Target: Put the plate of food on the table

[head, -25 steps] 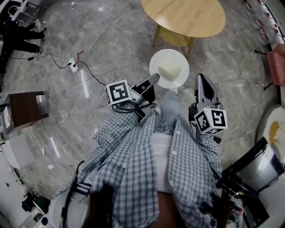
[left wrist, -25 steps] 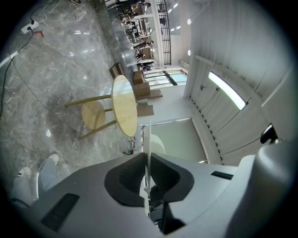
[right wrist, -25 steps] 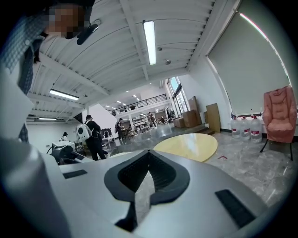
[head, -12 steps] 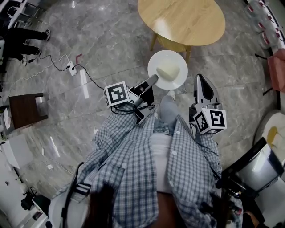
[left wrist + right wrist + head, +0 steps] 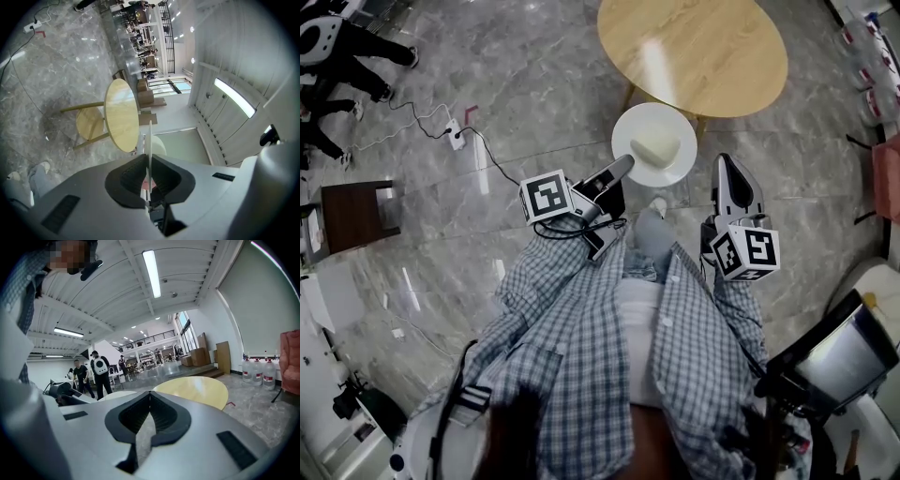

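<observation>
A white plate [image 5: 673, 125] carrying a pale lump of food [image 5: 655, 148] is held out over the marble floor, just short of the round wooden table [image 5: 692, 52]. My left gripper [image 5: 623, 165] is shut on the plate's near-left rim. In the left gripper view the plate [image 5: 150, 136] stands edge-on between the pads of that gripper [image 5: 149, 157], with the table [image 5: 121, 115] ahead. My right gripper [image 5: 727, 167] hangs to the right of the plate, apart from it. Its jaws [image 5: 150, 393] meet at the tips with nothing in them, and the table [image 5: 192, 389] lies beyond.
The table has a lower shelf [image 5: 668, 82] and thin legs. A power strip and cable [image 5: 452, 139] lie on the floor to the left, near a dark side table [image 5: 354, 217]. People stand at top left [image 5: 347, 47]. Water bottles [image 5: 255, 369] line the right wall.
The person has stepped forward, so the table now lies closer to the plate's far rim. Both grippers travelled along, and their grips look the same. The people at top left have shifted.
</observation>
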{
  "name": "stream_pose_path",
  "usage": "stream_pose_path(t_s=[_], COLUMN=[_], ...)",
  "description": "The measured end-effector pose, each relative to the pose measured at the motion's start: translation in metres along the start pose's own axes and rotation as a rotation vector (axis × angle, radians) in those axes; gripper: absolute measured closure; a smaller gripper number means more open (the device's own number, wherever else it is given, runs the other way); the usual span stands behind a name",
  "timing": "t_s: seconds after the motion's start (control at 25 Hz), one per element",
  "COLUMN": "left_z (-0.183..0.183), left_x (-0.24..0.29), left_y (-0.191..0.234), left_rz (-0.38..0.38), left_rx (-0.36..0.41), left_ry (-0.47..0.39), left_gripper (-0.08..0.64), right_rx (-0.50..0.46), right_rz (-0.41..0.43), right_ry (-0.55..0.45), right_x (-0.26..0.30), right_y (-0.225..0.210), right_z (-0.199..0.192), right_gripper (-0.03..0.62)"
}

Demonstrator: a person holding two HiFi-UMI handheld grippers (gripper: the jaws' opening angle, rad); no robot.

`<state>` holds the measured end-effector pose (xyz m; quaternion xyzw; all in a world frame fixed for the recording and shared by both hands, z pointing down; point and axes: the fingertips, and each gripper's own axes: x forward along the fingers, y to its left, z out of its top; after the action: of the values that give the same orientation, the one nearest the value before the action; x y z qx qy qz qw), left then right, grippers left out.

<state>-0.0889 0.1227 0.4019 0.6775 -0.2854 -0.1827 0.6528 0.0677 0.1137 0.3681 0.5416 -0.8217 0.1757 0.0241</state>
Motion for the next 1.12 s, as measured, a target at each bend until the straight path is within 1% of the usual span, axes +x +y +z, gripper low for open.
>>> stream_pose_path(t_s=[0.12,0.24,0.4,0.56,0.72,0.84,1.0,1.12], left_z=[0.005,0.011,0.014,0.025,0.027,0.032,0.036,0.037], left_x=[0.008,0.021,0.040,0.053,0.066,0.082,0.086,0.089], left_y=[0.002,0.004,0.002,-0.001,-0.002,-0.008,-0.005,-0.013], left_rz=[0.005,0.029,0.009,0.045,0.044,0.008,0.027,-0.010], left_rx=[0.007,0.024,0.016,0.028,0.019,0.002,0.022,0.016], left_ry=[-0.018,-0.027,-0.053,-0.064,-0.078,-0.092,-0.094,-0.099], left_gripper=[0.538,0.538,0.538,0.538,0.538,0.538,0.538,0.538], right_rx=[-0.021,-0.058,-0.063,-0.071,-0.072,-0.074,-0.081,-0.080], right_rz=[0.016,0.034,0.054,0.070,0.079,0.084,0.090,0.094], right_ry=[0.004,0.011,0.006,0.005,0.003,-0.001,-0.011,-0.017], right_x=[0.008,0.017,0.028,0.041,0.047,0.055,0.060,0.063], right_y=[-0.007,-0.018,-0.035,-0.047,-0.059,-0.069,-0.073,-0.073], right_z=[0.000,0.005,0.009,0.025,0.031,0.037,0.042,0.043], right_gripper=[0.584,0.584,0.584,0.584,0.584,0.584,0.584,0.584])
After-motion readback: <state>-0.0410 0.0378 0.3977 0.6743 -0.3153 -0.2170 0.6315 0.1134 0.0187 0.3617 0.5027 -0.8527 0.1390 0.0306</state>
